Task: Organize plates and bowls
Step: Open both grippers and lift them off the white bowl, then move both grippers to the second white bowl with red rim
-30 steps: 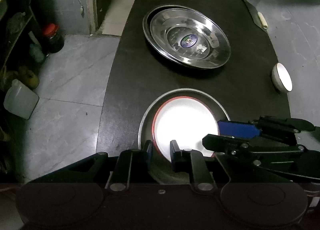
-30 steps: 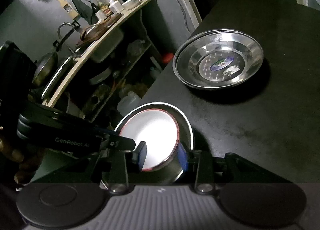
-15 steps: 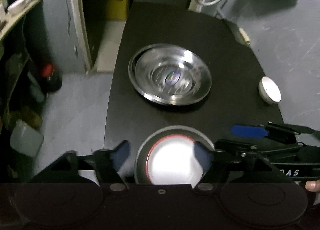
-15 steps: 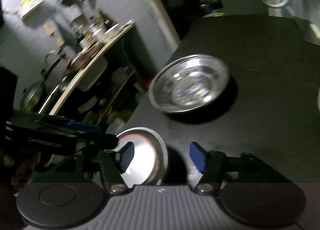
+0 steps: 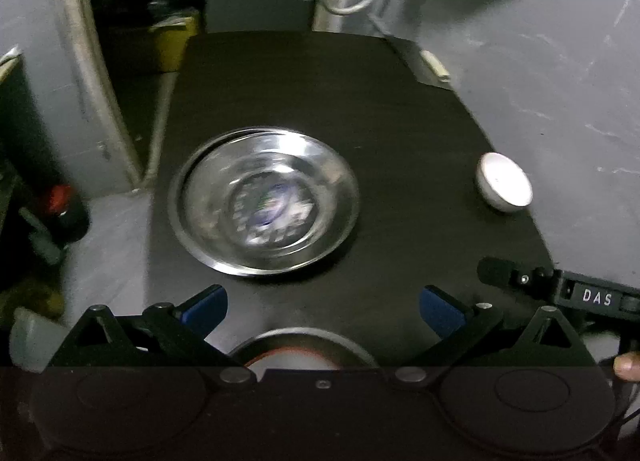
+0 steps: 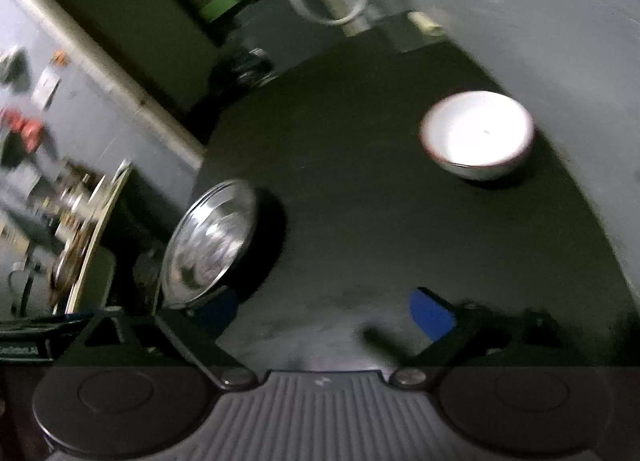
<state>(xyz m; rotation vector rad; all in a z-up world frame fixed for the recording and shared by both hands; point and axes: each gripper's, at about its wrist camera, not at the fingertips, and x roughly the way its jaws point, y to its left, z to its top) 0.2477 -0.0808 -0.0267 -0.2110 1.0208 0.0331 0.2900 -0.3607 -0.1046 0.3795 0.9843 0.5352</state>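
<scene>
Holding both tongs, left tongs (image 5: 322, 307) and right tongs (image 6: 324, 313), wide and empty over the desk (image 5: 400, 121), I list: steel plates (image 5: 266, 205) stacked centre, white bowl (image 6: 478, 135) apart at the right edge, next to be grasped by its rim.

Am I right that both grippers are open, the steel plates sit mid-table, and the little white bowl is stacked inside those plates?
Not quite. The white bowl stands alone near the table's right edge, well apart from the steel plates; both wrist views show the gap. The rest holds: the left gripper and right gripper are both open, holding nothing.
</scene>
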